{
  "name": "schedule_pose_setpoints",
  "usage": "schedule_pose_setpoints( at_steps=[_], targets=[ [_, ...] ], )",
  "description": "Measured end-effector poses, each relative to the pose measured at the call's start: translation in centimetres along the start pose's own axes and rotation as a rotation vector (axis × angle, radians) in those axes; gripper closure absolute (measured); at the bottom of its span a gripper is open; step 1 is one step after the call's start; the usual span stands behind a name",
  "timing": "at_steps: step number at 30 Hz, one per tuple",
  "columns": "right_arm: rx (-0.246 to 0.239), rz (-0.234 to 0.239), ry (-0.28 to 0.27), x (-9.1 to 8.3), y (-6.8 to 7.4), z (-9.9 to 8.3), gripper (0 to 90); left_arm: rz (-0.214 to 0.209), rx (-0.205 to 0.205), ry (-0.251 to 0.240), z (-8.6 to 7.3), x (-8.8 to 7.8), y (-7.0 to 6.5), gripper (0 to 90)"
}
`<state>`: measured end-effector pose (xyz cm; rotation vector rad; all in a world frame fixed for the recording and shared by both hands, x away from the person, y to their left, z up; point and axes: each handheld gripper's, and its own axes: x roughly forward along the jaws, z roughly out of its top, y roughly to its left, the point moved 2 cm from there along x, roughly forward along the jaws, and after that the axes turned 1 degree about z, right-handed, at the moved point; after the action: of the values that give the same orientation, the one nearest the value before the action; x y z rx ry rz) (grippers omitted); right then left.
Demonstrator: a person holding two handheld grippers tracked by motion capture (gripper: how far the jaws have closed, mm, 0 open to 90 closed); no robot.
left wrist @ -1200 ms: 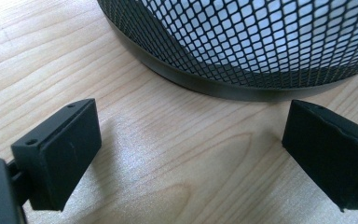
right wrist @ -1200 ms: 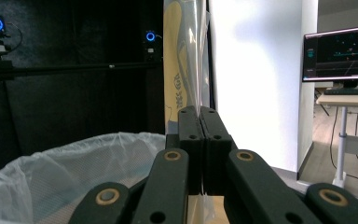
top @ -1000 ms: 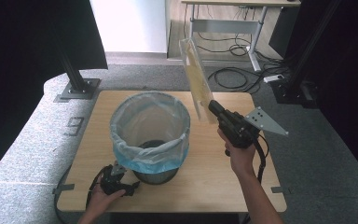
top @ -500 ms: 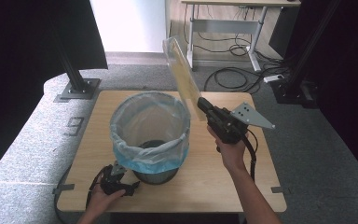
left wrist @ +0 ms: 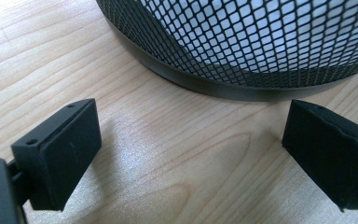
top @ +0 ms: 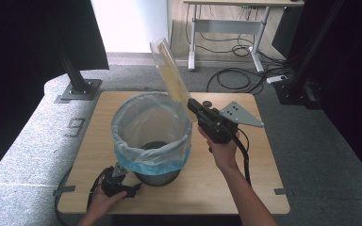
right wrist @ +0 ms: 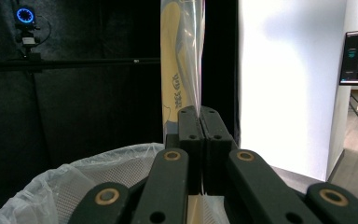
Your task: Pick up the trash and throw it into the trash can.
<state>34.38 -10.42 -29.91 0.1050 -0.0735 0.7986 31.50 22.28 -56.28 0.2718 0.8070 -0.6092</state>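
Observation:
A black mesh bin [top: 156, 175] lined with a pale plastic bag [top: 151, 136] stands on the wooden table [top: 245, 183]. My right gripper [top: 192, 104] is shut on a long yellow packet in clear wrap [top: 169, 70], which stands up tilted over the bin's right rim. In the right gripper view the packet [right wrist: 179, 70] rises from the closed jaws, with the liner [right wrist: 70, 186] below. My left gripper [top: 119, 175] rests on the table at the bin's near left foot. Its fingers [left wrist: 58, 156] stand wide apart with bare wood between them, facing the bin's base [left wrist: 242, 60].
The table sits on grey carpet. A black stand [top: 78, 84] is at the back left. A desk [top: 231, 28] with floor cables [top: 235, 75] is behind, and dark equipment [top: 301, 89] is at the right.
My right gripper has carried the packet leftward, from beside the bin to over its right rim. The left gripper has stayed put.

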Motion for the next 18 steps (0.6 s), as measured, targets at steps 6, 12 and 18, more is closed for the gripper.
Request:
schedule_pose_setpoints(
  at_steps=[6,12,18],
  targets=[
    [-0.003,0.013,0.013,0.9,0.4,-0.3,88.3,-0.002,0.001,0.000,0.0,0.0,0.0,4.3],
    [-0.005,0.028,0.034,1.8,0.8,-0.8,88.0,-0.003,0.001,0.000,0.0,0.0,0.0,4.3],
    [-0.007,0.035,0.048,2.2,1.0,-1.1,87.9,-0.002,0.002,0.000,0.0,0.0,0.0,4.3]
  ],
)
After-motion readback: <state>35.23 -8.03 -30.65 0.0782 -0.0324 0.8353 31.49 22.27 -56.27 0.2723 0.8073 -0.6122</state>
